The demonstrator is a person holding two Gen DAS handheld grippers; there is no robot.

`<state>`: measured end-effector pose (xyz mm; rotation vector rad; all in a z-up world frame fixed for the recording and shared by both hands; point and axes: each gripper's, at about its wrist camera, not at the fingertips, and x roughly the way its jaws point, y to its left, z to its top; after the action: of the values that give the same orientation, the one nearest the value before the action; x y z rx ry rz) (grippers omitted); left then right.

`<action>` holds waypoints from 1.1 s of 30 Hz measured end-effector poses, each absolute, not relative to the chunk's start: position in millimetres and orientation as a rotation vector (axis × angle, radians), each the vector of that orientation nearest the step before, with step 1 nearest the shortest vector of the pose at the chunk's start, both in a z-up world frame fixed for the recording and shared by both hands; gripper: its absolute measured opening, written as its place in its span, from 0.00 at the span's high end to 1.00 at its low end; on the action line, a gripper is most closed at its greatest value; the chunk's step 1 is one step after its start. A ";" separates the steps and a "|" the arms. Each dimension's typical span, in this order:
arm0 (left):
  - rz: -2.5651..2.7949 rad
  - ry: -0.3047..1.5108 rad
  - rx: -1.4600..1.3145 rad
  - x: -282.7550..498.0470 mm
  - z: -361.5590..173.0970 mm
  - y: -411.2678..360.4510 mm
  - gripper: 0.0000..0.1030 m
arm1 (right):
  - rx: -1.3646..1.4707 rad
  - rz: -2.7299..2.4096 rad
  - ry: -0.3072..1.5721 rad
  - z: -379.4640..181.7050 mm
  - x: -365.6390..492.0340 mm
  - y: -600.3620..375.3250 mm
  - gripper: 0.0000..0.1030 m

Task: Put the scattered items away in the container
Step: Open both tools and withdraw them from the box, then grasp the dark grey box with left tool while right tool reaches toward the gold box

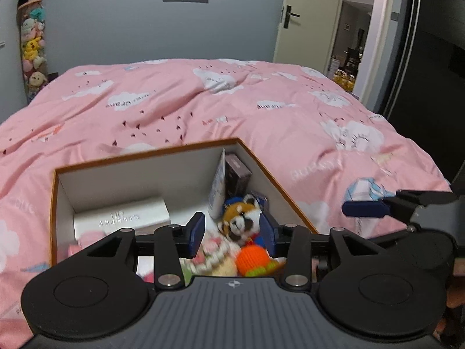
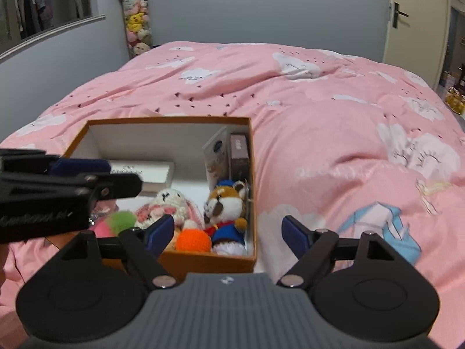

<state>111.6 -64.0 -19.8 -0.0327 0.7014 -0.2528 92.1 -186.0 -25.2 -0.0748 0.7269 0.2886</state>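
Bed (image 2: 319, 122): pink quilt with white clouds fills both views, rumpled, nothing loose lying on the stretch we can see.
Wall (image 1: 145, 29): grey-blue behind the bed, a tall net of plush toys (image 1: 32, 46) hanging in the corner.
Door (image 1: 302, 23): cream, standing open at the right, a lit room beyond.
Box (image 2: 209, 263): open, orange outside and white inside, sitting on the quilt at the near edge, right under both grippers.
White carton (image 2: 157, 171): lying flat against the box's back wall, left side.
Dark carton (image 2: 239, 157): upright in the back right corner, a pale packet (image 2: 216, 154) leaning just beside it.
Raccoon (image 2: 228, 206): brown-and-white plush in a blue outfit, propped against the right wall inside the box.
Bunny (image 2: 171, 203): white crochet with pink ears, in the box, just left of the raccoon.
Orange ball (image 2: 193, 240): crochet, at the front of the box, touching the raccoon's feet.
Green pom (image 2: 120, 221): fuzzy, blurred, at the box's left front by something pink.
Left gripper (image 1: 232, 232): over the box, blue pads partway apart, nothing pinched; the raccoon shows in the gap, below.
Right gripper (image 2: 228, 232): pads spread wide and empty, straddling the box's near right corner.
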 end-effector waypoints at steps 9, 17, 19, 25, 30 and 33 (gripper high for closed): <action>-0.284 0.752 -0.088 89.2 -32.7 -51.7 0.53 | -0.094 0.253 0.771 -34.2 71.5 -187.9 0.20; -0.322 0.860 -0.241 86.0 -55.1 -33.7 0.53 | -0.130 0.167 0.845 -46.0 56.4 -201.7 0.29; -0.333 0.886 -0.254 84.7 -60.9 -33.6 0.53 | -0.116 0.150 0.872 -51.2 52.8 -208.9 0.34; -0.380 0.954 -0.269 86.7 -75.5 -42.7 0.52 | -0.053 0.143 0.940 -65.2 47.2 -223.7 0.48; -0.373 1.000 -0.269 90.9 -85.1 -48.9 0.52 | -0.009 0.218 0.985 -77.8 50.2 -219.9 0.59; -0.364 1.013 -0.269 93.5 -87.6 -49.8 0.52 | 0.001 0.239 1.006 -85.3 55.2 -217.0 0.58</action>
<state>93.5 -49.8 -87.6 -0.2685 1.0126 -0.3638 55.2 -217.0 -85.3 0.0010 1.0057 0.2386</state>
